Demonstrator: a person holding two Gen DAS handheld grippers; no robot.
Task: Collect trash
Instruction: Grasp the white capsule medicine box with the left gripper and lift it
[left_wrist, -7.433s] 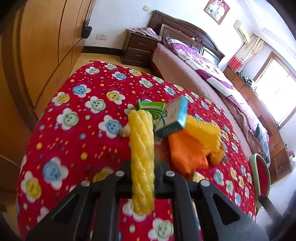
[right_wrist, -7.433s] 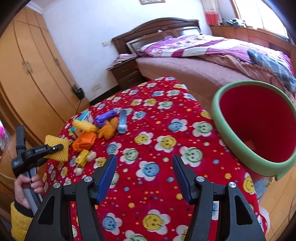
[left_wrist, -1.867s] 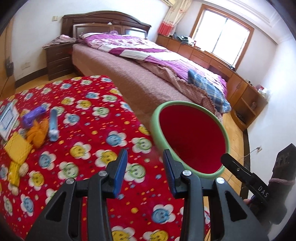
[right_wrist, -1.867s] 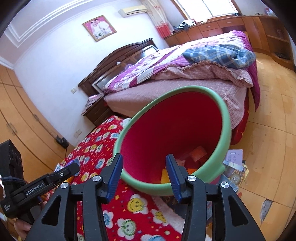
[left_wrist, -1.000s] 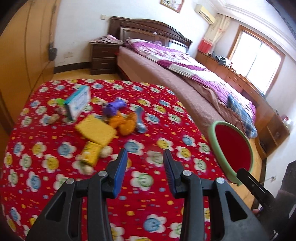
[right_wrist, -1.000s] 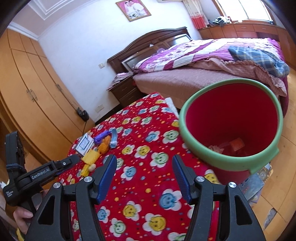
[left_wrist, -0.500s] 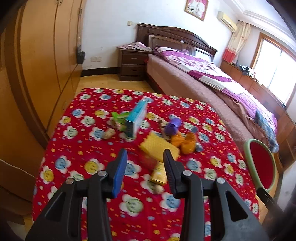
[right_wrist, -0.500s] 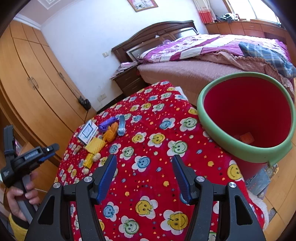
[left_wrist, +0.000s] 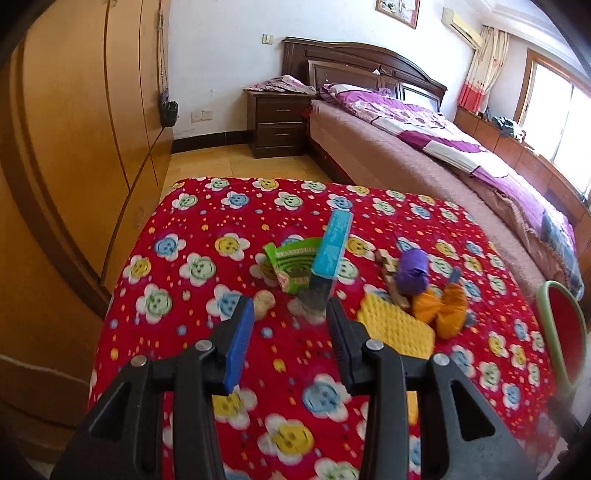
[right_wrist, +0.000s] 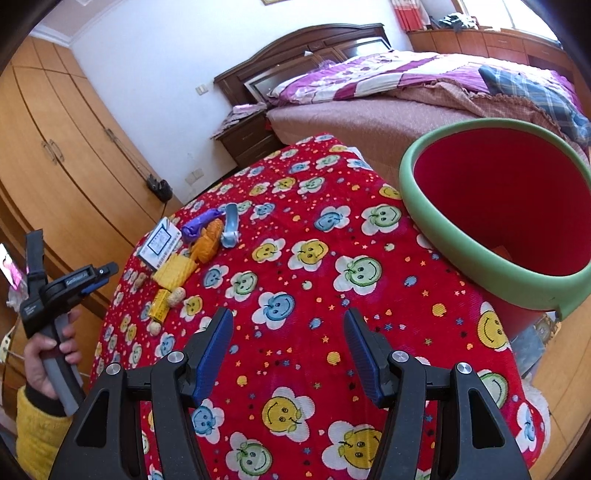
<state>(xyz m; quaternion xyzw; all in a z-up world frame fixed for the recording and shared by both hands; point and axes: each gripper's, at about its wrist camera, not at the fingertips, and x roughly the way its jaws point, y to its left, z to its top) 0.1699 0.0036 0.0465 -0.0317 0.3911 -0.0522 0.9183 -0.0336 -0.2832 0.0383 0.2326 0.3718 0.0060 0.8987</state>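
Red floral cloth (right_wrist: 332, 280) w/ green-rimmed bin (right_wrist: 436, 236), orange scrap (right_wrist: 500, 252) inside; both tools (left_wrist: 290, 319) (right_wrist: 288, 338) apart, empty.

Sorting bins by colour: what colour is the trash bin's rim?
Green rim, red inside; clearest in the right wrist view.

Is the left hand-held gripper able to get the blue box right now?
Probably yes. The left hand-held gripper is open and empty, and the blue box stands just ahead of it on the red cloth, nothing between them.
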